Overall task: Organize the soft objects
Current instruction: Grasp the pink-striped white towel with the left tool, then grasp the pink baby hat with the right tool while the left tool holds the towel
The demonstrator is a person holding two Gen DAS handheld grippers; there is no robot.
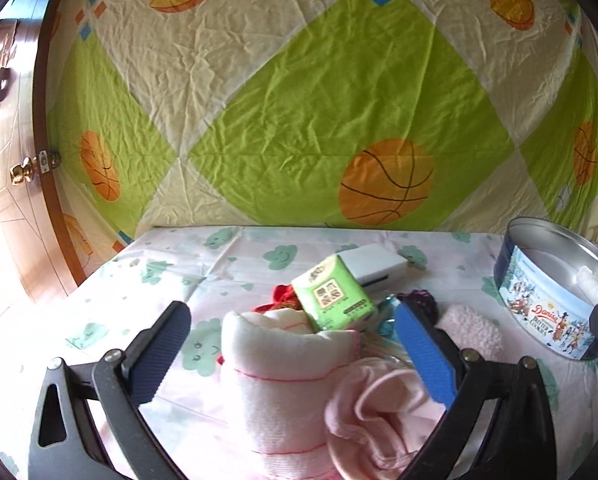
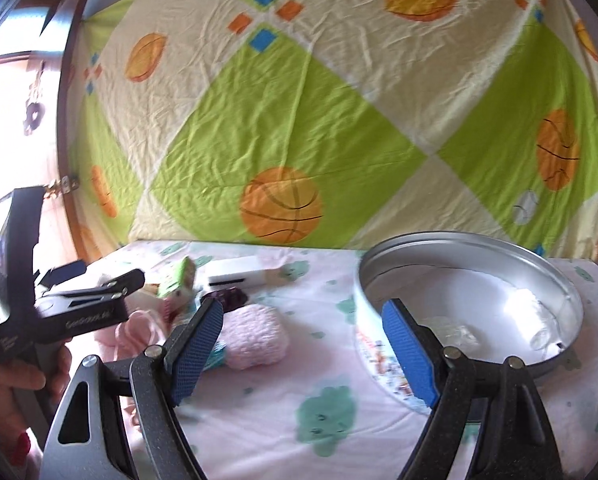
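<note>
A pile of soft things lies on the cloud-print sheet point(image 1: 179, 272). It holds a rolled white towel with red stripes point(image 1: 283, 360), a pink cloth point(image 1: 375, 412), a red cloth point(image 1: 281, 294) and a green tissue pack point(image 1: 333, 296). A fluffy pink piece point(image 1: 473, 330) lies to their right. My left gripper point(image 1: 291, 316) is open, its fingers on either side of the towel and pink cloth without pressing them. My right gripper point(image 2: 303, 312) is open and holds nothing. It hangs between the fluffy pink piece point(image 2: 255, 336) and the open cookie tin point(image 2: 471, 248).
A white roll point(image 2: 531, 312) lies inside the tin. A white box point(image 1: 373, 264) sits behind the tissue pack, and a dark purple item point(image 1: 421, 300) is beside it. A ball-print quilt point(image 1: 299, 100) hangs behind. A wooden door point(image 1: 23, 168) is at the left. A hand point(image 2: 15, 384) holds the left gripper.
</note>
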